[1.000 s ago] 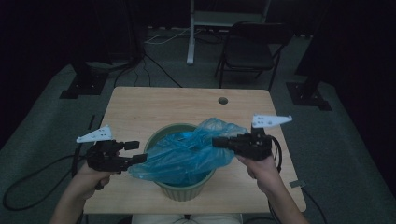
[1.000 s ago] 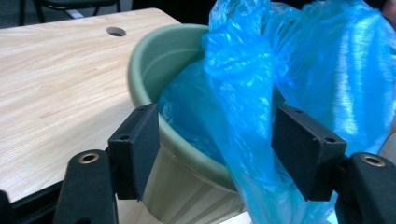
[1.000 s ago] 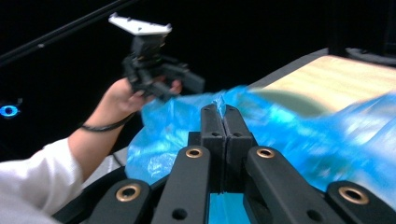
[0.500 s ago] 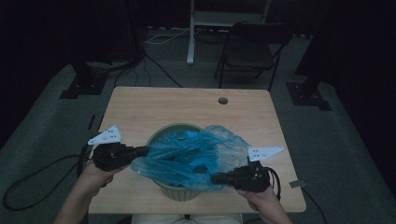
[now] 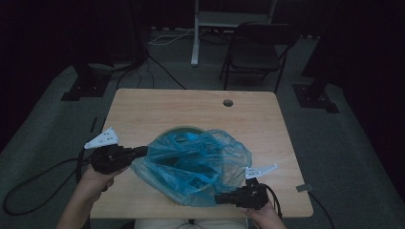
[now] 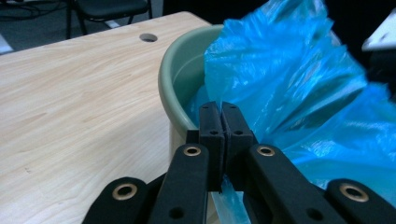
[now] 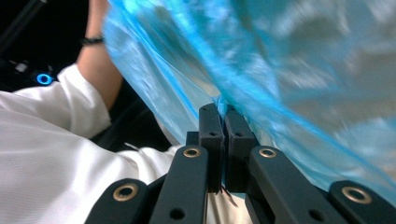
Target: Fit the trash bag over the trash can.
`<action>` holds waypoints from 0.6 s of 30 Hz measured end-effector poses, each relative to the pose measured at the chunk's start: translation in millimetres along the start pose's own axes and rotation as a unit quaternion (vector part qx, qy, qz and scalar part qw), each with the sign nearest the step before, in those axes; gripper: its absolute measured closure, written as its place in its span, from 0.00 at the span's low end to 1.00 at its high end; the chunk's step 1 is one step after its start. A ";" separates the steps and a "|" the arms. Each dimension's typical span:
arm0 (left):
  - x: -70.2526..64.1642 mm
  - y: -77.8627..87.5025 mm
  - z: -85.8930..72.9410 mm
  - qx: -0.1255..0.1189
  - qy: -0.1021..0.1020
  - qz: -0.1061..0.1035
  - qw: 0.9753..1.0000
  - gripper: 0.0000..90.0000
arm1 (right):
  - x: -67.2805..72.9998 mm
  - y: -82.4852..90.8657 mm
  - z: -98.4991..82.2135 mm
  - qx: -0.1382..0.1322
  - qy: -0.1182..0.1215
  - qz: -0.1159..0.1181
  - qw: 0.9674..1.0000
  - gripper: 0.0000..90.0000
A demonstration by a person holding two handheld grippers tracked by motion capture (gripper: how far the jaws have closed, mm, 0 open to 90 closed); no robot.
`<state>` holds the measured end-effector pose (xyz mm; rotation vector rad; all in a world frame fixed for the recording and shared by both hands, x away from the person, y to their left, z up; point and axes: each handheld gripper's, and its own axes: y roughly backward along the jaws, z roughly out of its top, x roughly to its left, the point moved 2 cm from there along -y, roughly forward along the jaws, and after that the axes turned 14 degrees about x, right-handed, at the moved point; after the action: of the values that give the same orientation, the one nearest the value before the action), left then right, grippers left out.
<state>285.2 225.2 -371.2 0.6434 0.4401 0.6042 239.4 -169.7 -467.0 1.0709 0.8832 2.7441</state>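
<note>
the work in hand looks like lining the green bin with the blue plastic bag, and both tools grip its edge: the left gripper has its jaws pressed together on a fold of film just off the bin's near rim, and the right gripper is clamped on the opposite hem, low by the table edge on the person's side; in the right gripper view the film bunches right at its tips. to do this well, i judge each hem should be drawn outward and down past the rim, away from the other tool, so the mouth opens evenly; pull gently, since thin film can tear or slip from the pads, and keep the bin from tipping
</note>
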 end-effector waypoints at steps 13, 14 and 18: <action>-4.2 2.7 -7.0 -0.010 0.000 -0.027 1.000 0.98 | -20.0 19.5 -5.7 -0.028 -0.039 -0.053 0.997 0.84; -3.8 3.4 -7.2 -0.011 0.001 -0.027 1.000 0.98 | -20.2 27.6 -6.0 -0.040 -0.041 -0.051 0.997 0.83; -3.8 2.7 -8.9 -0.016 0.000 -0.028 0.999 0.98 | -19.7 66.2 -10.3 -0.078 -0.055 -0.084 0.992 0.78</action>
<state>276.4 228.2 -375.1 0.5996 0.4464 0.5567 257.0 -235.0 -449.6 1.0568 0.6953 2.5417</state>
